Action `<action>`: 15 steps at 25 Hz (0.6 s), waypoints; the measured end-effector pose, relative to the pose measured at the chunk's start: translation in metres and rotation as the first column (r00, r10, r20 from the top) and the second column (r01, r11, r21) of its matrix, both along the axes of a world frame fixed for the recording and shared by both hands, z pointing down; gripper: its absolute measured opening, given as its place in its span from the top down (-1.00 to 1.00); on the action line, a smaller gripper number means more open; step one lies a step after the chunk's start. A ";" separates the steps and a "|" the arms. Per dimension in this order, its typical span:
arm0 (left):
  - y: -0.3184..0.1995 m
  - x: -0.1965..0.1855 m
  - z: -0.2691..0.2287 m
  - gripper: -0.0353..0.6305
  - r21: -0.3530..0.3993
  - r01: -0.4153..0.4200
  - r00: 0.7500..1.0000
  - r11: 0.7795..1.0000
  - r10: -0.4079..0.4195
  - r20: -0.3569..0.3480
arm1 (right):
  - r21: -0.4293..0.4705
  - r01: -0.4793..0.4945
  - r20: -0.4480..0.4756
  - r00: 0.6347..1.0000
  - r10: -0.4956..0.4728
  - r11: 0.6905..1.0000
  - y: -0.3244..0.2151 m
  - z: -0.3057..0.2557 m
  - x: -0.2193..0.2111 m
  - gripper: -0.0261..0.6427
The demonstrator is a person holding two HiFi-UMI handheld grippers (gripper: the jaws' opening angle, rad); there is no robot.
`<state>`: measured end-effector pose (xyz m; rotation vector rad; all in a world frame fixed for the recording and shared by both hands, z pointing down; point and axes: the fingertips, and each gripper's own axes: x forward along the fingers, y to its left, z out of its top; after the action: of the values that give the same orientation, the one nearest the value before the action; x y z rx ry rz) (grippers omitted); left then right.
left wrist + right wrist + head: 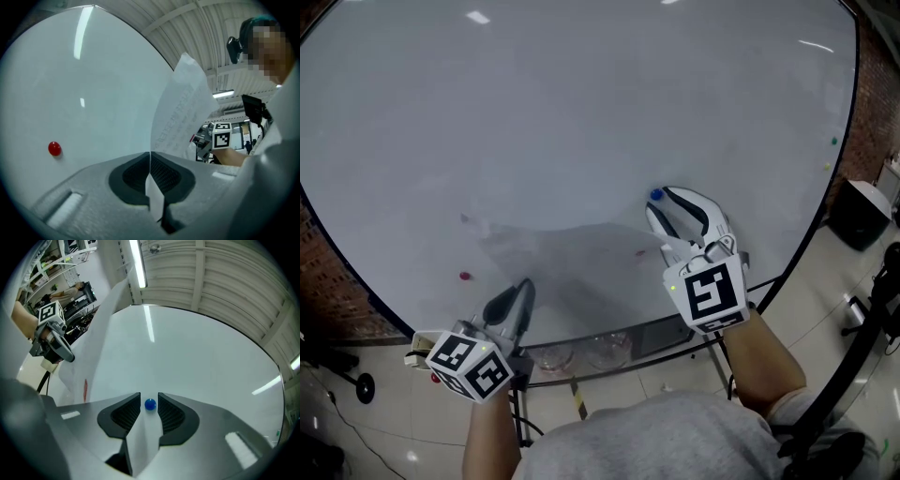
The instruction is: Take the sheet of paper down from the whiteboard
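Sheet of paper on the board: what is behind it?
Where the left gripper holds the sheet of paper off the whiteboard, only bare board shows behind it. The part near the blue magnet lies flat, covering whatever is there.

L tool [521,292] approx level, jaws shut tight, pinching the sheet [183,108] edge. R tool [680,208] tipped slightly up, jaws apart.

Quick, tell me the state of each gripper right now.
Left gripper: shut on the paper.
Right gripper: open, with the blue magnet between its jaws, not gripped.
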<state>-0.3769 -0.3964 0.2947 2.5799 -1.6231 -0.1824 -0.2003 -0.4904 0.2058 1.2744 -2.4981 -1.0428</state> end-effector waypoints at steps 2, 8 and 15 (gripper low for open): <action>0.010 -0.002 0.005 0.89 -0.005 0.021 1.000 1.000 -0.021 -0.014 | -0.015 0.023 0.032 0.999 -0.023 1.000 0.015 0.002 0.007 0.65; 0.043 0.010 0.002 0.89 0.009 0.079 0.997 0.997 -0.079 -0.004 | -0.233 0.109 0.081 0.992 -0.093 0.966 0.043 0.043 0.033 0.92; 0.136 0.097 0.002 0.89 0.040 0.095 0.995 0.995 -0.096 0.036 | -0.342 0.166 0.062 0.986 -0.154 0.925 0.141 0.088 0.104 0.92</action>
<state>-0.2803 -0.2606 0.2967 2.5503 -1.7747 -0.1744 -0.0960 -0.3497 0.2936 1.0060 -2.6925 -0.5700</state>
